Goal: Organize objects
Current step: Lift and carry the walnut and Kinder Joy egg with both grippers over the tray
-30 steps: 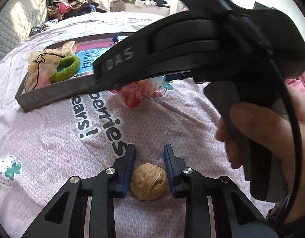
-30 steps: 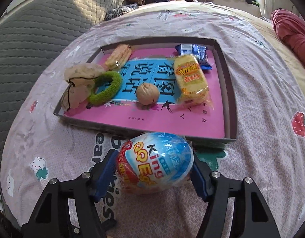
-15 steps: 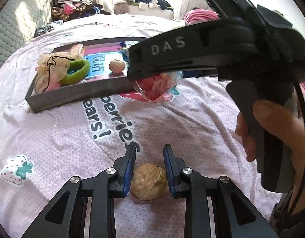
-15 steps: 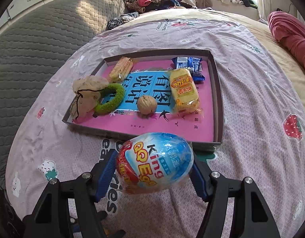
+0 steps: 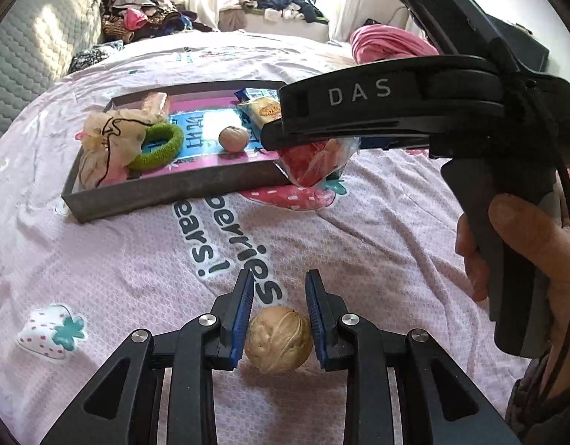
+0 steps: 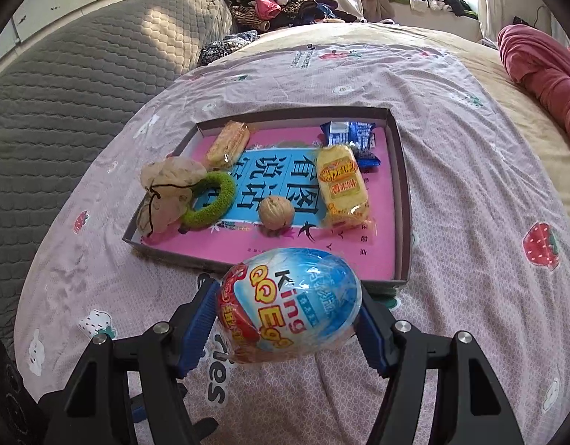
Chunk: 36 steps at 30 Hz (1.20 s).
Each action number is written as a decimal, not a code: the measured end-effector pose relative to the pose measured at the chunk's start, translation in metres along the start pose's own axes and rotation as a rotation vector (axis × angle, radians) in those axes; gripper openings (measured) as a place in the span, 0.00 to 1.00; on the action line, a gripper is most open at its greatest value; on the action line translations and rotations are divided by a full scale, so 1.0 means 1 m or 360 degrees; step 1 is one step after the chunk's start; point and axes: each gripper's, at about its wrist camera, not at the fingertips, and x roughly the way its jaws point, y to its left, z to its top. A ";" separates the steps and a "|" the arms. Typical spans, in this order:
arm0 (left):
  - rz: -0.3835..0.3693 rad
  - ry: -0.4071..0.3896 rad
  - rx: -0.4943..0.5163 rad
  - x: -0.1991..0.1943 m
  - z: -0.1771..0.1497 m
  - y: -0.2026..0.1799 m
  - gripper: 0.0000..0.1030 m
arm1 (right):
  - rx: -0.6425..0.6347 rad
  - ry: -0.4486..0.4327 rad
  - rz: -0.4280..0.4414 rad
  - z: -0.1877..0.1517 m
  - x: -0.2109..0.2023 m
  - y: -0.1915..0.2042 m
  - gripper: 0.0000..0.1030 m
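Wrinkled, matt walnut shell [image 5: 278,339] between ribbed blue rubbery pads [image 5: 242,315] on matt black plastic fingers with shiny metal screws. Crinkly, glossy plastic film around a toy egg [image 6: 290,304]. Soft, textured pink cotton bedsheet [image 6: 470,193] with printed strawberries. Shallow cardboard tray [image 6: 404,200], dull grey walls, smooth pink and blue printed paper floor. Fuzzy green cloth hair tie [image 6: 211,205], shiny snack wrappers [image 6: 342,185], thin gauzy cloth pouch [image 6: 166,189]. Quilted grey fabric headboard [image 6: 81,92].

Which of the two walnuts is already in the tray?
The walnut lying on the tray's blue label; the other walnut is clamped in the left gripper.
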 end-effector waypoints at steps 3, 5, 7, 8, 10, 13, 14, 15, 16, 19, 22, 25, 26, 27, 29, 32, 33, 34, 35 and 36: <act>0.0010 -0.0009 -0.0002 -0.003 0.006 0.003 0.29 | -0.0002 -0.0013 0.0001 0.005 -0.004 0.001 0.67; 0.0020 -0.0017 -0.0003 -0.006 0.009 0.005 0.29 | -0.0007 -0.0024 0.0000 0.010 -0.007 0.002 0.67; 0.0034 -0.0032 -0.0015 -0.008 0.015 0.009 0.29 | -0.0008 -0.0033 0.0001 0.015 -0.010 0.003 0.67; 0.0036 -0.0029 -0.0016 -0.009 0.019 0.012 0.29 | -0.0013 -0.0035 0.0000 0.018 -0.011 0.003 0.67; 0.0051 -0.0049 -0.0028 -0.011 0.030 0.018 0.29 | -0.0023 -0.0040 0.0010 0.024 -0.013 0.004 0.67; 0.0071 -0.0074 -0.0041 -0.013 0.045 0.028 0.29 | -0.0033 -0.0059 0.0008 0.035 -0.015 0.005 0.67; 0.0078 -0.0081 -0.0048 -0.013 0.051 0.032 0.29 | -0.0036 -0.0064 0.0009 0.039 -0.016 0.006 0.67; 0.0084 -0.0097 -0.0058 -0.014 0.057 0.036 0.29 | -0.0037 -0.0069 0.0008 0.043 -0.016 0.006 0.67; 0.0089 -0.0110 -0.0069 -0.015 0.065 0.041 0.29 | -0.0045 -0.0073 0.0005 0.048 -0.016 0.007 0.67; 0.0106 -0.0138 -0.0086 -0.015 0.081 0.052 0.29 | -0.0054 -0.0082 0.0000 0.059 -0.016 0.009 0.67; 0.0117 -0.0159 -0.0100 -0.013 0.098 0.063 0.29 | -0.0063 -0.0088 -0.0009 0.067 -0.014 0.010 0.67; 0.0121 -0.0175 -0.0109 -0.010 0.112 0.071 0.29 | -0.0073 -0.0085 -0.0013 0.074 -0.010 0.011 0.67; 0.0124 -0.0181 -0.0111 -0.009 0.115 0.073 0.29 | -0.0076 -0.0085 -0.0014 0.076 -0.009 0.011 0.67; 0.0127 -0.0186 -0.0114 -0.007 0.119 0.075 0.29 | -0.0078 -0.0088 -0.0015 0.078 -0.008 0.011 0.67; 0.0131 -0.0201 -0.0118 -0.003 0.128 0.079 0.29 | -0.0082 -0.0090 -0.0013 0.081 -0.005 0.011 0.67; 0.0132 -0.0212 -0.0122 0.005 0.138 0.084 0.29 | -0.0080 -0.0098 -0.0014 0.083 -0.001 0.009 0.66; 0.0131 -0.0213 -0.0125 0.007 0.140 0.086 0.29 | -0.0078 -0.0100 -0.0013 0.084 0.001 0.008 0.67; 0.0133 -0.0214 -0.0132 0.010 0.144 0.089 0.29 | -0.0075 -0.0100 -0.0014 0.084 0.003 0.007 0.67; 0.0135 -0.0219 -0.0134 0.012 0.146 0.091 0.29 | -0.0074 -0.0103 -0.0016 0.084 0.004 0.006 0.67; 0.0142 -0.0222 -0.0136 0.015 0.148 0.093 0.29 | -0.0072 -0.0110 -0.0021 0.084 0.005 0.004 0.67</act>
